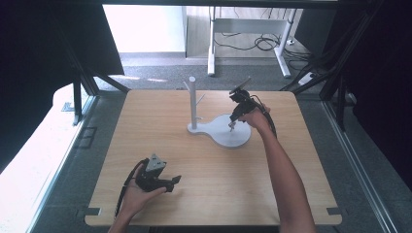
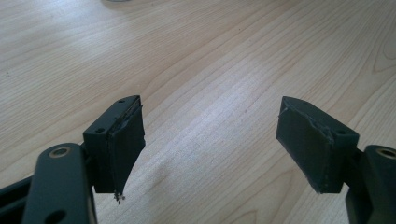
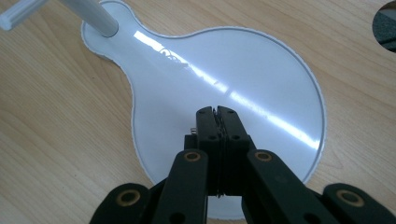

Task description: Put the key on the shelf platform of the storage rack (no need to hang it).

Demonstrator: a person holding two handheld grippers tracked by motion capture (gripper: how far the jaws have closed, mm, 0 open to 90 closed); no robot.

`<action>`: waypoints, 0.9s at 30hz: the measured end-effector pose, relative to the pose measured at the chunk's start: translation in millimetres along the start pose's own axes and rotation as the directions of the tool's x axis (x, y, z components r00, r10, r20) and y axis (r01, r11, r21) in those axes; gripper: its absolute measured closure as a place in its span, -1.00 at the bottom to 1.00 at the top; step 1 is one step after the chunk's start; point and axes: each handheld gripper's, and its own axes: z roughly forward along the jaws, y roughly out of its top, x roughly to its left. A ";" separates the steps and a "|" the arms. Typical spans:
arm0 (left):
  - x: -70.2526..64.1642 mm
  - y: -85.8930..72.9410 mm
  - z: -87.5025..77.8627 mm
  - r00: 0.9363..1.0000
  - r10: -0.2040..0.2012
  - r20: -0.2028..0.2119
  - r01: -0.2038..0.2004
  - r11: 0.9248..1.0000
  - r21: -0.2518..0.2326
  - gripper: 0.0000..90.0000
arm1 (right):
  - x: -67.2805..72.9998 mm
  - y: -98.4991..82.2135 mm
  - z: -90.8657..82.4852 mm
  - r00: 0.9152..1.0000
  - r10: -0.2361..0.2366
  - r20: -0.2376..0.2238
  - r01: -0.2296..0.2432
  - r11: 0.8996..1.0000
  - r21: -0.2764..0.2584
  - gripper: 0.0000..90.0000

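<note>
Wooden bench (image 1: pixel 214 165) is carrying a white stand (image 1: pixel 221 131): a flat pear-shaped base with an upright post (image 1: pixel 193 102) rising at its narrow end, short pegs branching off the post. The stand is sitting near the far edge of the bench, about midway between its left and right edges.

Right gripper (image 1: pixel 232 127) is reaching in from the right side, hand (image 1: pixel 256 118) wrapped around it, tips pointing down over the round part of the base. High view is too coarse to read its jaws. Right gripper view is settling that: right gripper (image 3: pixel 217 110) is showing both jaws pressed flat together, nothing visible between them, hovering over or touching the glossy white base (image 3: pixel 261 70); cannot tell which. The foot of the post (image 3: pixel 95 16) is showing at upper left there, with a bright glare streak running across the base.

Left gripper (image 1: pixel 174 180) is lying low near the bench's near edge, left of centre, held in the left hand (image 1: pixel 141 196), grey plate on top, cable trailing toward the near edge. Left gripper view is showing what the high view is not: left gripper (image 2: pixel 210 135) with jaws spread wide, bare wood grain between them, frayed padding on the left pad (image 2: pixel 123 149).
</note>
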 end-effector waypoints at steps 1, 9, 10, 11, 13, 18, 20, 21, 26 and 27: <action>0.1 -0.1 0.1 1.000 -0.001 -0.001 0.001 1.000 -0.001 -0.47 | 0.0 0.0 0.0 1.000 0.000 0.000 0.000 1.000 0.000 0.99; 0.4 -0.1 -0.6 1.000 -0.001 -0.001 0.001 1.000 -0.004 -0.47 | 4.9 0.4 14.2 1.000 -0.009 0.005 0.009 1.000 -0.001 0.99; 0.4 -0.1 -0.6 1.000 -0.001 -0.001 0.001 1.000 -0.004 -0.47 | 4.9 0.4 14.2 1.000 -0.009 0.005 0.009 1.000 -0.001 0.99; 0.3 -0.1 -0.5 1.000 -0.001 -0.001 0.001 1.000 -0.004 -0.47 | 4.6 -0.1 15.5 1.000 -0.008 0.008 0.008 1.000 -0.001 0.99; 0.1 -0.2 -0.1 1.000 -0.001 0.000 0.001 1.000 -0.001 -0.47 | 3.2 -2.4 21.3 1.000 -0.004 0.015 0.004 1.000 0.001 0.99; -1.1 0.0 0.3 1.000 0.001 0.001 -0.001 1.000 0.001 -0.47 | 1.2 -6.0 29.1 1.000 0.002 0.021 -0.002 1.000 0.015 0.98; -1.4 0.1 0.4 1.000 0.004 0.002 -0.004 1.000 0.002 -0.48 | -0.2 -8.2 33.2 1.000 0.003 0.017 -0.003 1.000 0.018 0.98; -1.3 0.1 0.4 1.000 0.003 0.001 -0.003 1.000 0.002 -0.48 | 0.0 -8.8 34.4 1.000 0.006 0.018 -0.007 1.000 0.017 0.97; -1.1 0.0 0.1 1.000 0.003 0.000 -0.003 1.000 0.002 -0.48 | -1.3 -11.8 35.9 1.000 -0.001 0.021 0.001 1.000 0.006 0.82; -1.2 0.1 0.0 1.000 0.002 0.001 -0.002 1.000 0.001 -0.48 | -1.5 -12.2 36.2 1.000 -0.001 0.018 0.001 1.000 0.005 0.77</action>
